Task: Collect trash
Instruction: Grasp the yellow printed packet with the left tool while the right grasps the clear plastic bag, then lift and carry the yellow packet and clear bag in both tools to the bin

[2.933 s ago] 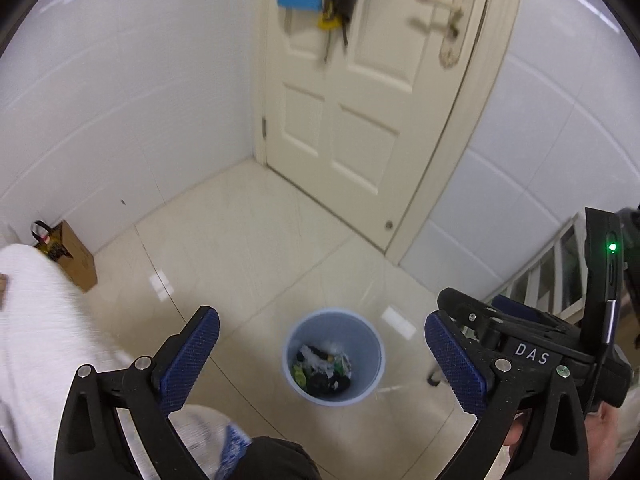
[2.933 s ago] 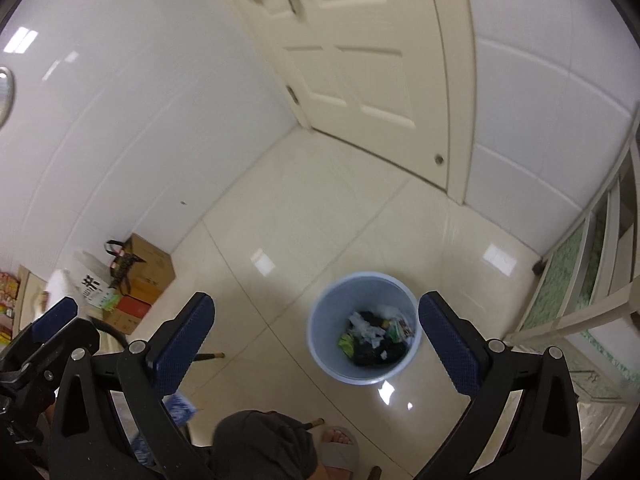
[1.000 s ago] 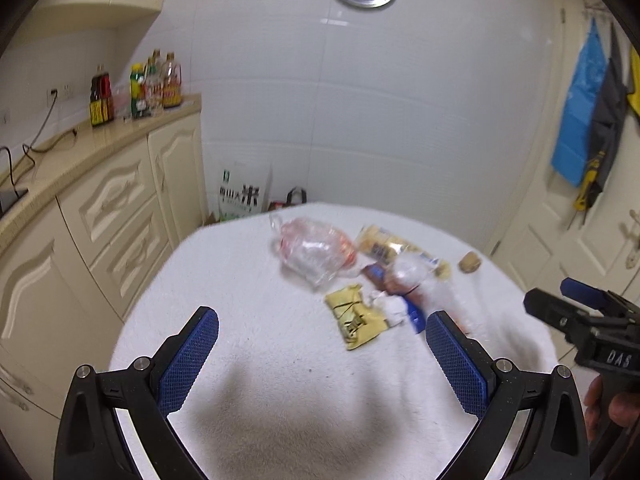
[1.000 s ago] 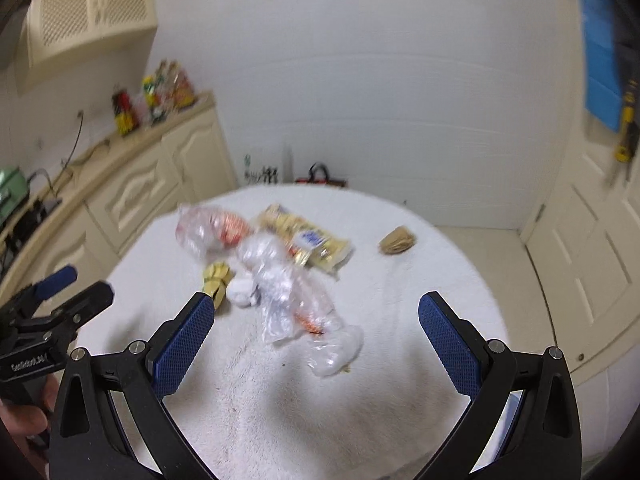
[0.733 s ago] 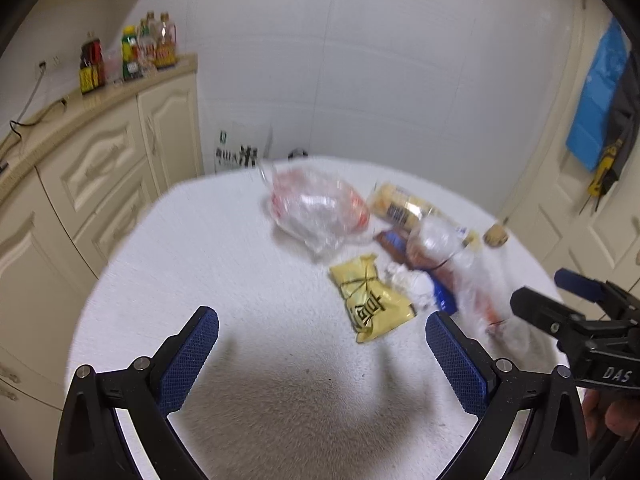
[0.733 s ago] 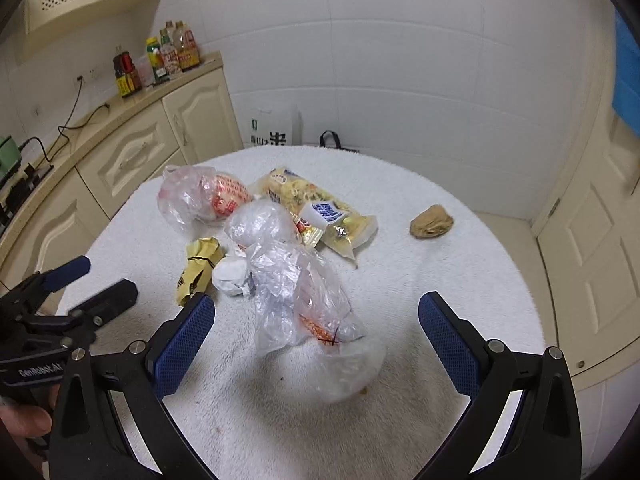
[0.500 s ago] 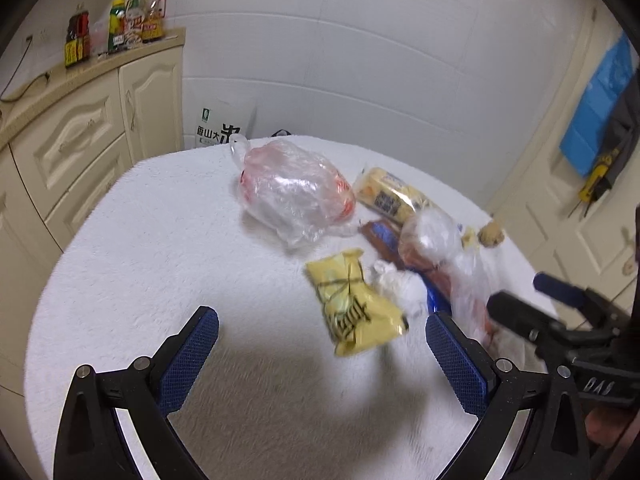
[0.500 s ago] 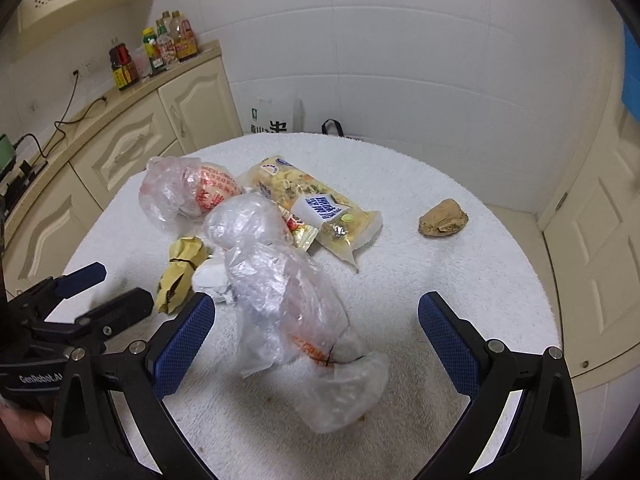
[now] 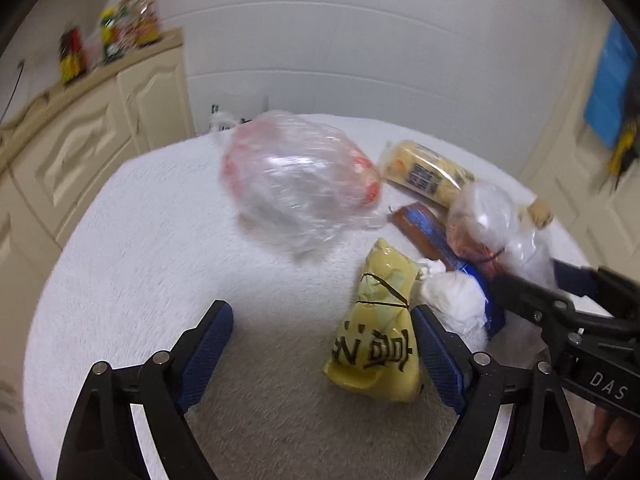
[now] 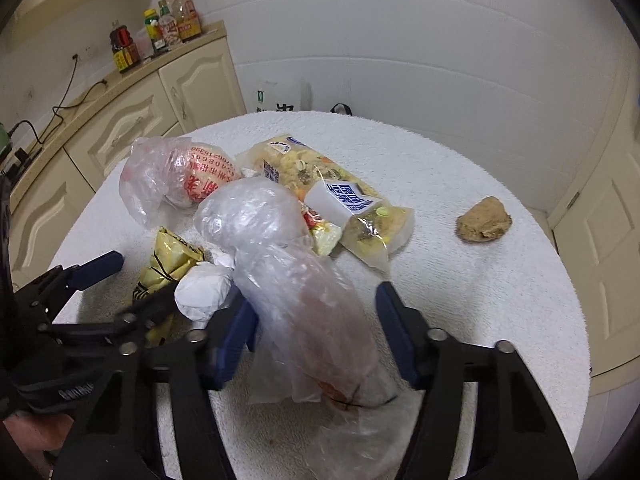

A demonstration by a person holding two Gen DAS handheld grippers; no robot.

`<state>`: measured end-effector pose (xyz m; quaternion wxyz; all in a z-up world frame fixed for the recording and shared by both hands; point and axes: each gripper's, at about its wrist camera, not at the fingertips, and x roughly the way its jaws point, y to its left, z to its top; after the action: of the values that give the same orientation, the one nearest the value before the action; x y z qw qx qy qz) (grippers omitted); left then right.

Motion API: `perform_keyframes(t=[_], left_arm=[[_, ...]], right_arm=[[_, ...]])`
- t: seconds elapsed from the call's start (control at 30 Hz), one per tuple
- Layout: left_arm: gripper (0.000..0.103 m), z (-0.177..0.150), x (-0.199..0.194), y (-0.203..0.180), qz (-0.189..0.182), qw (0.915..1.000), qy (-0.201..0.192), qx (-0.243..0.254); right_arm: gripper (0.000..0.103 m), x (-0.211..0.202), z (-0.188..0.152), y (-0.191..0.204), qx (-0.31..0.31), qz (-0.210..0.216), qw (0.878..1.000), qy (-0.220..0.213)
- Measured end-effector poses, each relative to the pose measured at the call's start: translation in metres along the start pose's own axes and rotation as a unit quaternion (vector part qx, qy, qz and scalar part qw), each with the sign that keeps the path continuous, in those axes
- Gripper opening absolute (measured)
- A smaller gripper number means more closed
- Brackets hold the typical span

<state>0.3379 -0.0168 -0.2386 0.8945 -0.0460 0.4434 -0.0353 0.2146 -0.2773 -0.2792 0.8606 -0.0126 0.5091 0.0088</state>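
Note:
Trash lies on a round table under a white towel (image 9: 140,264). My left gripper (image 9: 322,340) is open low over it, its right finger beside a crumpled yellow wrapper (image 9: 378,336), which also shows in the right wrist view (image 10: 168,266). My right gripper (image 10: 316,328) is open with its fingers on either side of a long clear plastic bag (image 10: 304,312). A clear bag with red print (image 9: 296,184) lies behind. A white paper wad (image 10: 204,290), a yellow noodle packet (image 10: 332,200) and a brown crumpled lump (image 10: 484,220) lie nearby.
Cream cabinets (image 10: 120,120) with sauce bottles (image 10: 160,28) on the counter stand to the left. A tiled wall is behind the table. A cream door (image 10: 612,240) is on the right. A white printed bag (image 10: 276,98) stands on the floor behind the table.
Both grippers have swung from the blue bin on the floor to the table and dropped close to the trash. The right fingers now straddle the clear bag; both jaws have narrowed.

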Motion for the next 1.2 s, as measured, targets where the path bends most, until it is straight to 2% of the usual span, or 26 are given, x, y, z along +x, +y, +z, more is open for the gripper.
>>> perform_keyframes(t=[0.07,0.13,0.17,0.23,0.4,0.5,0.83,1.2], left_arm=[[0.078,0.011,0.008,-0.002,-0.006,1.0,0.001,0.005],[0.058,0.018,0.013,-0.002,-0.012,0.9999,-0.001,0.011],[0.054,0.021,0.014,-0.004,-0.011,0.9998,-0.001,0.015],[0.035,0.023,0.015,-0.005,-0.01,0.9997,-0.001,0.023],[0.035,0.018,0.013,0.007,-0.042,0.9991,-0.004,0.011],[0.035,0.019,0.014,0.014,-0.05,0.9987,-0.003,0.003],[0.035,-0.01,-0.007,0.023,-0.06,0.9981,-0.007,-0.008],[0.035,-0.026,-0.078,0.011,-0.076,0.9957,-0.052,0.014]], right_arm=[[0.05,0.002,0.001,0.001,0.0,0.006,1.0,0.001],[0.05,0.002,0.002,0.002,-0.002,0.007,1.0,0.002],[0.049,0.003,0.002,0.002,-0.001,0.009,1.0,0.002],[0.044,0.004,0.002,0.001,0.004,0.018,1.0,0.003],[0.034,-0.006,-0.008,-0.003,0.02,0.033,0.999,-0.001],[0.033,-0.014,-0.017,-0.007,0.033,0.04,0.999,-0.003],[0.033,-0.043,-0.047,-0.023,0.073,0.06,0.995,-0.012],[0.033,-0.104,-0.064,-0.038,0.089,0.065,0.992,-0.068]])
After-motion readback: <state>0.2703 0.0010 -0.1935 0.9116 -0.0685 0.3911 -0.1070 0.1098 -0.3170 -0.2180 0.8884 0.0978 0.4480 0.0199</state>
